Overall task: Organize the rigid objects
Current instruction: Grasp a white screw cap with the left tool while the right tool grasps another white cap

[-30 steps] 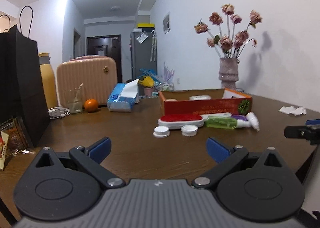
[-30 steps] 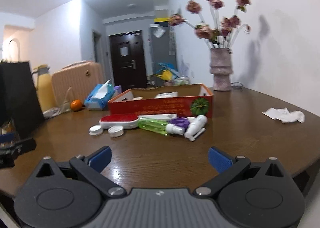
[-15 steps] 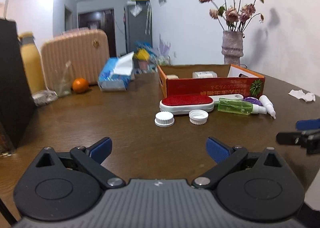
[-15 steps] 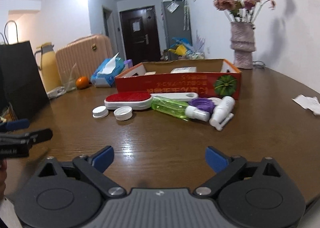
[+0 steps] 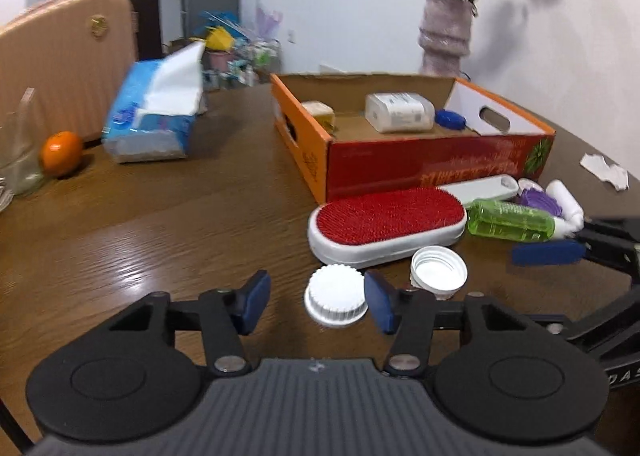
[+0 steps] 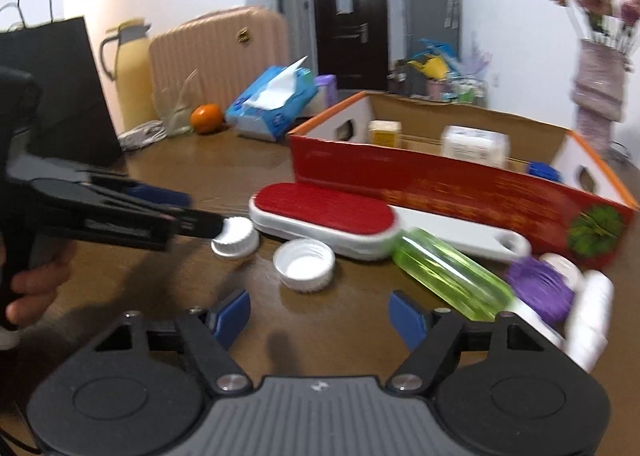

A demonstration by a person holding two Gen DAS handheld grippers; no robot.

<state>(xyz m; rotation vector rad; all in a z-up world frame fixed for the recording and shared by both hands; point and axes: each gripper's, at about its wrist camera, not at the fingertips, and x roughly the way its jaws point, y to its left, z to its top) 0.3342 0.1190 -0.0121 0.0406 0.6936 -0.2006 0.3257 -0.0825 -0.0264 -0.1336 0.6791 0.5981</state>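
**Left jaws astride a white cap, right jaws wide by its twin**

On the brown counter (image 5: 168,224), the largest thing I see is the red-and-orange cardboard box (image 5: 420,172) at about one o'clock in my left view; a white packet (image 5: 399,112), a small yellowish block (image 5: 318,112) and a blue piece (image 5: 450,119) lie inside it. Against its near wall lies the red-bristled brush (image 5: 386,226) in its white body, with the green bottle (image 5: 510,221) touching its right end at two o'clock.

My left gripper (image 5: 318,300) has its jaws apart on either side of the closed-top white cap (image 5: 335,301); the right pad looks to be touching the cap's rim, the left pad stands clear. I cannot call it a grip.

My right gripper (image 6: 320,314) has its jaws wide apart with nothing between them; the open-side-up white cap (image 6: 304,265) sits just ahead at twelve o'clock.

A tissue pack (image 5: 154,124) and an orange (image 5: 61,147) lie well apart at ten o'clock.
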